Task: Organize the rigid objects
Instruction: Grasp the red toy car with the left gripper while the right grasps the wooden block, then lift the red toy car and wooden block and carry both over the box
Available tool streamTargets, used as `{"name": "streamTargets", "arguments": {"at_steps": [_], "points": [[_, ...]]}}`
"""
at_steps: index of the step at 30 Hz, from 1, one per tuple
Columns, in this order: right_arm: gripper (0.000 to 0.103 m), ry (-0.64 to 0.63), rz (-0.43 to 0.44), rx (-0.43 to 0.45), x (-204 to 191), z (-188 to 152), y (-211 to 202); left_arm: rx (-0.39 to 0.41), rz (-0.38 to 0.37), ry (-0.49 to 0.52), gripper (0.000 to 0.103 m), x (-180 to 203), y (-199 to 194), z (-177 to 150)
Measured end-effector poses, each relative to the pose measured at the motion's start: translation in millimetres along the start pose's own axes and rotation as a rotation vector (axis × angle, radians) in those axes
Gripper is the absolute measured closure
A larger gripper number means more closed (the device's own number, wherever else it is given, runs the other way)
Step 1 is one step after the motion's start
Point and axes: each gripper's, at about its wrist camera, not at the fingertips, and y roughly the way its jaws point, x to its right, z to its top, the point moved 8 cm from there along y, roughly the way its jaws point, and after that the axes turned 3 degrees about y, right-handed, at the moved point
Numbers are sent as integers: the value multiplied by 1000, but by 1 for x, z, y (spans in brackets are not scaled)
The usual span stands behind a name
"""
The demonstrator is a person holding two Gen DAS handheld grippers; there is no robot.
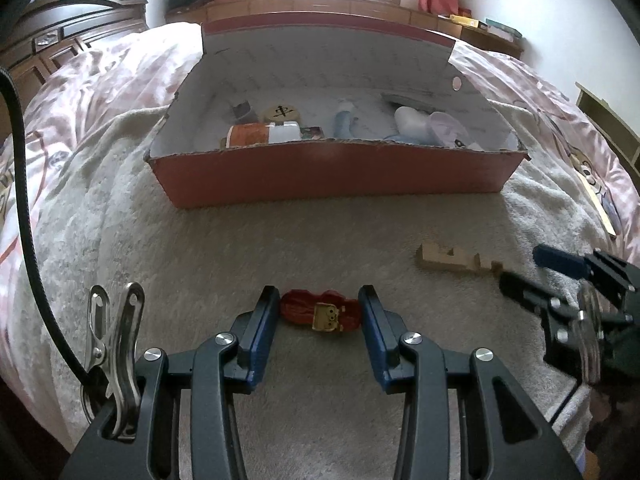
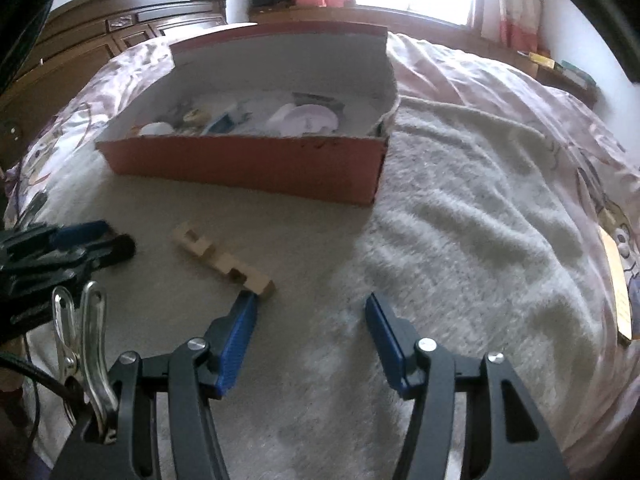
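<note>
A small red toy (image 1: 320, 312) with a yellow face lies on the cream blanket, filling the gap between the blue pads of my left gripper (image 1: 319, 300), which is shut on its two ends. A notched wooden block (image 1: 456, 259) lies to the right of it. In the right wrist view the same block (image 2: 224, 260) ends just beyond the left fingertip of my right gripper (image 2: 310, 304), which stands open with only blanket between its fingers. Behind both sits an open red cardboard box (image 1: 320, 176) holding several small items.
The box (image 2: 248, 164) rests on a fluffy cream blanket (image 2: 460, 200) over a pink patterned quilt. A dark wooden headboard (image 2: 120, 28) stands at the left and a wooden window ledge (image 1: 360, 4) runs behind. A black cable (image 1: 24, 200) hangs at the left.
</note>
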Motion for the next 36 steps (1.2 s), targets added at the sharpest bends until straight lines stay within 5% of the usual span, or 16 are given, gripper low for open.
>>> {"name": "streamTargets", "arguments": {"at_steps": [10,17,36], "points": [[43,151,59,-4,-6,1,-5,17,29,-62,61,-24,-13,-6],[29,313,91,12,-31,7,-2,28,50,-127,61,-53,-22,-18],[17,139,-84,48,-64,17,24,45,44,-161,61,-68,-20,-30]]}}
